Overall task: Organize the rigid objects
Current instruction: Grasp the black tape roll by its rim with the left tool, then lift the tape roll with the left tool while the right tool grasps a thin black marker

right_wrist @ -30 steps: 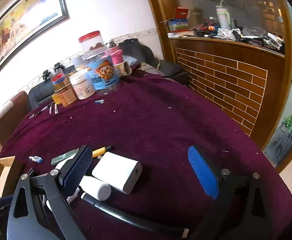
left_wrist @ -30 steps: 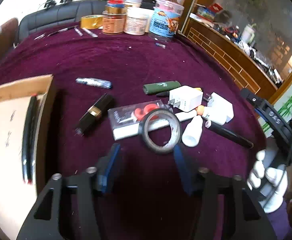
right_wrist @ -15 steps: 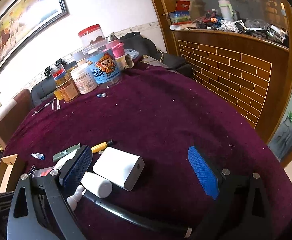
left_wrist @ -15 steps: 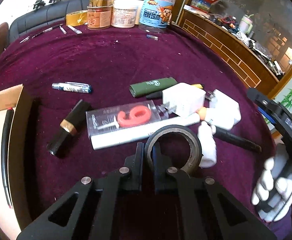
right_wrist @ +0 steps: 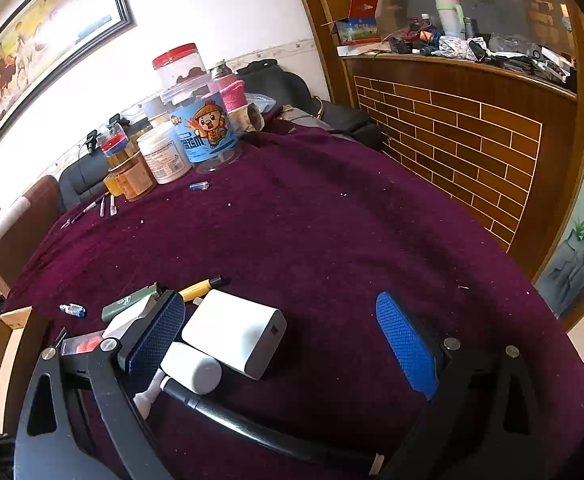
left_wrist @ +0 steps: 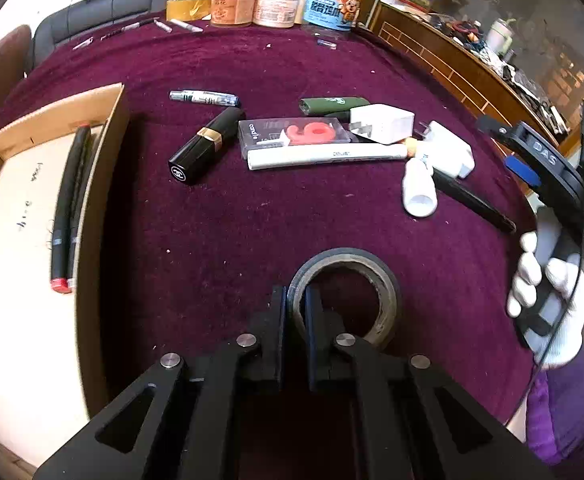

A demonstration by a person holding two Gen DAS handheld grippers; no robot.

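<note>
Open cardboard box [left_wrist: 103, 128] at the left of the maroon velvet tablecloth [left_wrist: 251, 216], shallow, with brown walls and a pale floor. Inside, 2 long dark pens [left_wrist: 65, 208] lying side by side against the right wall, one capped red at the near end.

Left gripper [left_wrist: 294, 320] clamped on the near-left wall of a roll of dark tape [left_wrist: 372, 276], one black finger outside the ring and one inside, roll lying flat against the cloth, well apart from the box.

Farther back, a loose cluster: glossy black lipstick tube [left_wrist: 205, 146] with a gold band, clear flat candle pack [left_wrist: 296, 136] holding a red numeral, long white marker [left_wrist: 324, 156], olive-green lighter [left_wrist: 332, 105], boxy white charger [left_wrist: 384, 123], small white bottle [left_wrist: 418, 188] on its side, slim black pen [left_wrist: 472, 202].

Right gripper [right_wrist: 279, 348] spread wide with nothing between its blue, cross-hatched pads, hovering over a smooth white power bank [right_wrist: 233, 332]; held by a white-gloved hand [left_wrist: 548, 296].

At the far table edge, plastic jars [right_wrist: 179, 140] standing together, one clear with a red lid, one with a blue cartoon label.
</note>
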